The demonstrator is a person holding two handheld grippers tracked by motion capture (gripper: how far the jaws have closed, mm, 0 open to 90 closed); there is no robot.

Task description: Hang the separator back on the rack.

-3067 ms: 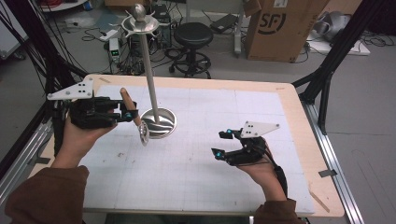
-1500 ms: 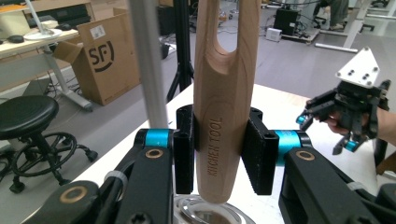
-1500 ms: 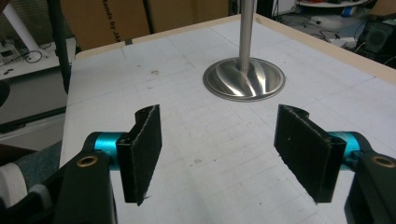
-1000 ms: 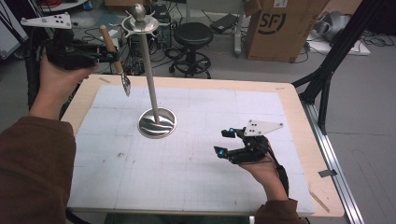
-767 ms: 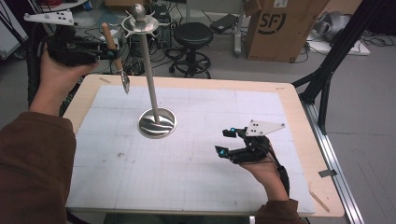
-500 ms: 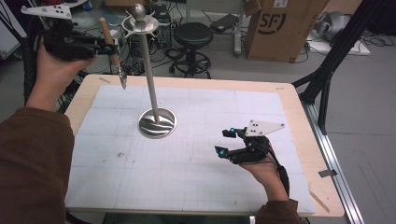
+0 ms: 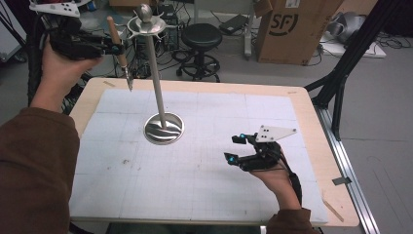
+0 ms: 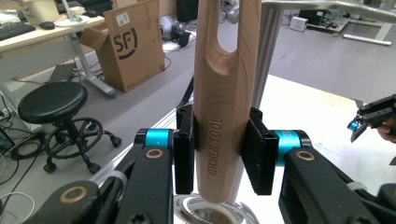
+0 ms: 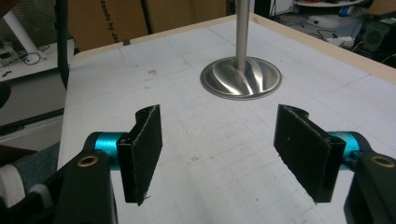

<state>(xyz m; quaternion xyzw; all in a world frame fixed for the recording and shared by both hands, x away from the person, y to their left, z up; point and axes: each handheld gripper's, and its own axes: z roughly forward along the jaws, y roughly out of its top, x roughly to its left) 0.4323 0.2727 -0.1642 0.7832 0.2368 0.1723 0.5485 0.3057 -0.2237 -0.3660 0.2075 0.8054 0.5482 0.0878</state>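
Note:
My left gripper (image 7: 117,48) is raised high at the far left, level with the top of a metal stand. It is shut on the wooden handle (image 8: 223,93) of a kitchen tool (image 7: 122,53), whose thin metal end hangs down. The handle has a slot near its upper end and stands just in front of the stand's pole (image 8: 266,56). The stand has a round base (image 7: 164,129), a tall pole and a hooked ring with a ball on top (image 7: 145,22). My right gripper (image 7: 233,148) rests low on the mat at the right. Its jaws are open and empty, facing the base (image 9: 241,77).
A white gridded mat (image 7: 204,185) covers the wooden table. Behind the table stand a black stool (image 7: 200,36) and a cardboard box (image 7: 292,29). A black frame leg (image 7: 341,73) slants down at the table's right edge.
My left hand has lifted the tool from beside the stand's base to the height of its top, then drifted right toward the ring. The right gripper has stayed put.

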